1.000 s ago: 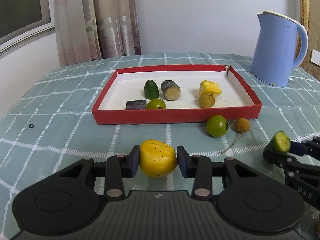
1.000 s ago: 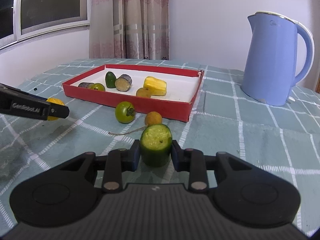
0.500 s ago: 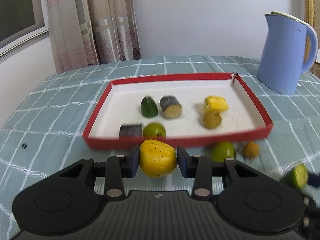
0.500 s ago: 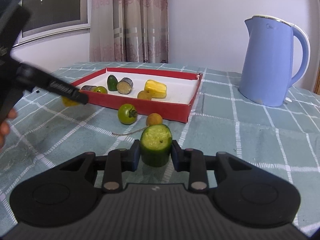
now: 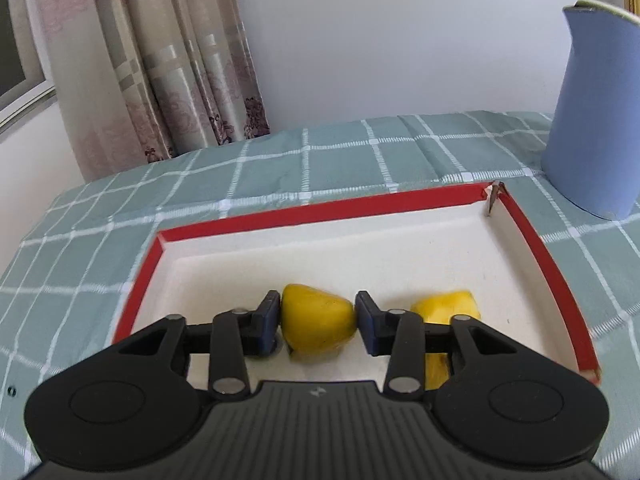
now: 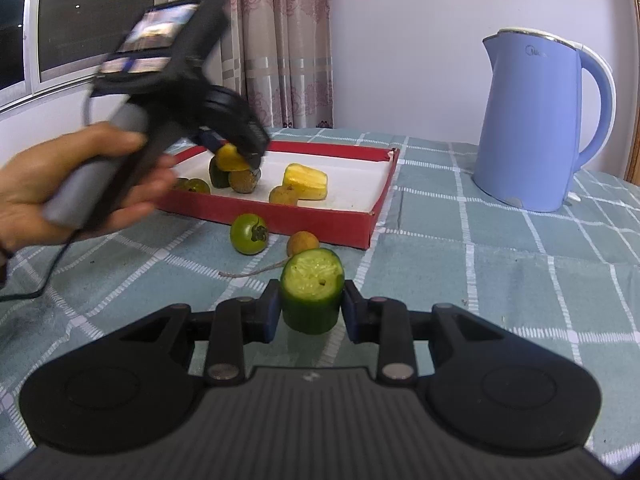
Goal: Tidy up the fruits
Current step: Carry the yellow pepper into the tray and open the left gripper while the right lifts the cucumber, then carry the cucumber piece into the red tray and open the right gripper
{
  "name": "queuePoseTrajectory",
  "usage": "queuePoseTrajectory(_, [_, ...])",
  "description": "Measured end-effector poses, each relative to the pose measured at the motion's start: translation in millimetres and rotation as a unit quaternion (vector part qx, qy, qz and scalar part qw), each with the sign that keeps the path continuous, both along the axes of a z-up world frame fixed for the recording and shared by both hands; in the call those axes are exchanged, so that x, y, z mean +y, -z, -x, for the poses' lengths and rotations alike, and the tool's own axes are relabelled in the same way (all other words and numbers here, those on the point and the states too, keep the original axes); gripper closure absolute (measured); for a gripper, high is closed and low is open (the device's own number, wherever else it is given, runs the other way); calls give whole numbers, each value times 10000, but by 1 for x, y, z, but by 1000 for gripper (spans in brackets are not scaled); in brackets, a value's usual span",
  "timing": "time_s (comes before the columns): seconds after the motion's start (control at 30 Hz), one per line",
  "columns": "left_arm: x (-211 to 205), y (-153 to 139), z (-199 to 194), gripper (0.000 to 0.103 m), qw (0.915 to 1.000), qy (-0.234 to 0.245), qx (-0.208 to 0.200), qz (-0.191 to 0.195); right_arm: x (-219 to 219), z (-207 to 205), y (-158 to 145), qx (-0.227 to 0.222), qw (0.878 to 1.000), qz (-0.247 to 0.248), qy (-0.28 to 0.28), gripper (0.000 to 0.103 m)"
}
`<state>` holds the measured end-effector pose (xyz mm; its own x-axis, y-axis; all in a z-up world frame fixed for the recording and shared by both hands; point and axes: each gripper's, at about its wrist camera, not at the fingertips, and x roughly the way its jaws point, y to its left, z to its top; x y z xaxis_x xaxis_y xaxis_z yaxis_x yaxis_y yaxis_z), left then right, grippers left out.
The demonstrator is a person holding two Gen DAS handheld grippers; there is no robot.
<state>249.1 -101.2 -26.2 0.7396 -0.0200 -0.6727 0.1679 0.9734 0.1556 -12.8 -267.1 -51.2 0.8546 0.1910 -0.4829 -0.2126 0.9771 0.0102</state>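
Left gripper (image 5: 318,318) clamped on yellow fruit (image 5: 318,322) over red tray (image 5: 536,240), lower centre, ready for deposit; right gripper (image 6: 311,309) clamped on cut green fruit (image 6: 312,294), awaiting turn

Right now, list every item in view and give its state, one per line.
left gripper: shut on yellow fruit, over red tray
right gripper: shut on cucumber piece, above the cloth
green tomato: on cloth, outside tray
longan: on cloth, outside tray
blue kettle: upright, lid closed

A blue kettle (image 6: 532,128) stands on the checked tablecloth (image 6: 500,264), with patterned curtains (image 5: 168,64) behind.
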Motion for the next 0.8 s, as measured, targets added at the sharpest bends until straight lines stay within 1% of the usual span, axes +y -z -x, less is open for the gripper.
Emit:
queuePoseTrajectory(0.03, [-2, 1, -3, 55, 10000, -5, 30, -36, 0, -1, 0, 4, 10000, -1, 1, 73])
queuePoseTrajectory(0.07, [-5, 3, -6, 48, 10000, 6, 61, -55, 0, -1, -1, 3, 10000, 3, 0, 73])
queuePoseTrajectory(0.1, [-5, 3, -7, 44, 10000, 26, 76, -50, 0, -2, -2, -6, 10000, 12, -1, 73])
queuePoseTrajectory(0.13, [-6, 4, -7, 33, 9999, 57, 77, -43, 1, -3, -3, -15, 10000, 21, -5, 73])
queuePoseTrajectory(0.17, [-5, 5, -6, 26, 9999, 76, 67, -29, 1, -4, -4, -24, 10000, 39, -15, 73])
queuePoseTrajectory(0.23, [-1, 5, -2, 25, 10000, 95, -14, 0, 2, -7, -7, -53, 10000, 68, -32, 73])
queuePoseTrajectory(0.33, [6, 1, 5, 25, 9999, -2, -117, -54, 4, -12, -13, -106, 9999, 54, -66, 73])
queuePoseTrajectory(0.47, [29, -16, 23, 24, 9992, -118, -325, 221, 6, -25, -22, -193, 9997, 65, -97, 73])
queuePoseTrajectory(0.5, [35, -21, 29, 23, 9987, -152, -400, 275, 5, -30, -24, -206, 9997, 41, -96, 73])
queuePoseTrajectory(0.57, [47, -29, 39, 13, 9977, -182, -527, 390, 3, -43, -29, -210, 9997, -45, -116, 73])
queuePoseTrajectory(0.63, [58, -36, 48, 13, 9968, -213, -629, 444, 3, -58, -34, -219, 9996, -92, -129, 73])
queuePoseTrajectory(0.7, [64, -41, 52, 13, 9965, -185, -688, 432, 5, -74, -39, -224, 9997, -90, -103, 73])
queuePoseTrajectory(0.8, [73, -47, 60, 13, 9961, -272, -771, 320, 8, -96, -44, -227, 9997, -90, -54, 73])
